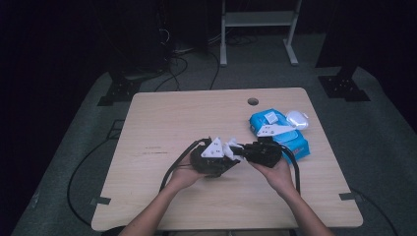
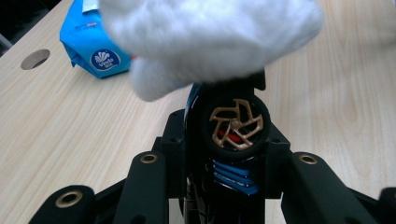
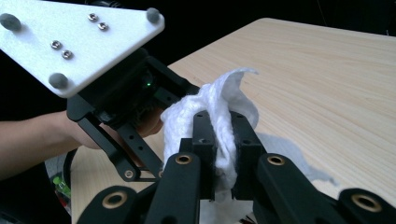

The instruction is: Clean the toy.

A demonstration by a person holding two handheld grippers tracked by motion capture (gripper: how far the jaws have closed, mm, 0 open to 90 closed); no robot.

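My left gripper (image 2: 229, 144) is shut on a small toy car (image 2: 236, 123) that has a black wheel with bronze spokes and blue parts below it. A white wipe (image 2: 210, 37) is pressed against the top of the toy. My right gripper (image 3: 224, 135) is shut on that wipe (image 3: 219, 100), which bunches up between its jaws. In the high view both grippers meet over the middle of the table, the left gripper (image 1: 227, 160) tip to tip with the right gripper (image 1: 243, 151) and the wipe (image 1: 232, 145) between them.
A blue pack of wipes (image 1: 287, 135) lies at the table's right, with a white lid (image 1: 297, 119) beside it. A round hole (image 1: 253, 101) sits near the table's far edge. Cables trail from both grippers toward the person.
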